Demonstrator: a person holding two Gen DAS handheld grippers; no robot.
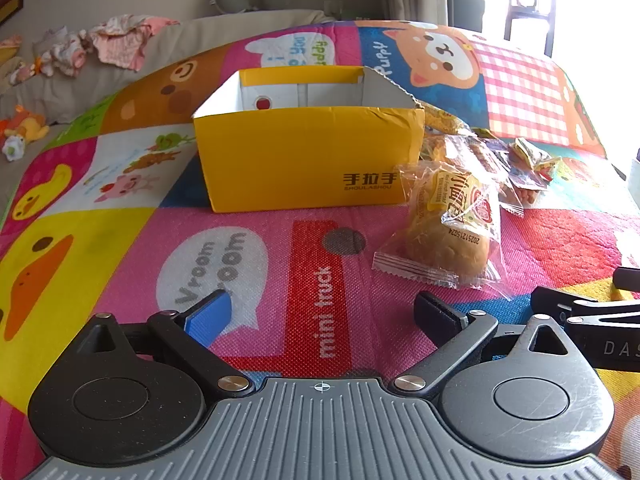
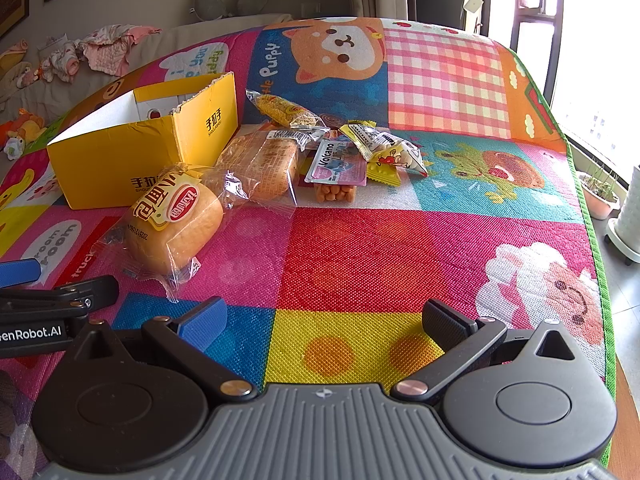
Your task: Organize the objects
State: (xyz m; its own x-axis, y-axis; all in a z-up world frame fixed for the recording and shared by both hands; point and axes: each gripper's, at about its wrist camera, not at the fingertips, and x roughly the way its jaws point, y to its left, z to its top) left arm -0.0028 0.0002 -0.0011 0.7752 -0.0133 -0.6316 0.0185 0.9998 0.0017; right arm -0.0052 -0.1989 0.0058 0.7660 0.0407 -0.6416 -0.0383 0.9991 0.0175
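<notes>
- Mat point(image 2: 360, 248): bright cartoon patchwork, fills most of both views; everything sits on it.
- Box point(image 1: 304, 156): yellow, open top, white inside, centre of left view; upper left in right view point(image 2: 132, 148). Looks empty as far as visible.
- Left gripper point(image 1: 324, 312): bottom centre of left view, jaws wide apart, nothing between them, over the "mini truck" patch. Its tips also show at the left edge of the right view.
- Right gripper point(image 2: 326, 318): bottom centre of right view, jaws wide apart, nothing between, over the blue and yellow patches.
- Bun point(image 2: 176, 224): round, in clear wrapper, just beside the box's near right corner, touching or nearly; centre right in left view point(image 1: 448, 228).
- Bread pack point(image 2: 260, 164): flat, wrapped, behind the bun, beside the box.
- Snack tray point(image 2: 336, 172): "Volcano" label, orange sticks, right of the bread pack.
- Noodle pack point(image 2: 286, 110): upper centre, behind the bread pack.
- Yellow sachets point(image 2: 384, 152): small pile touching the tray.
</notes>
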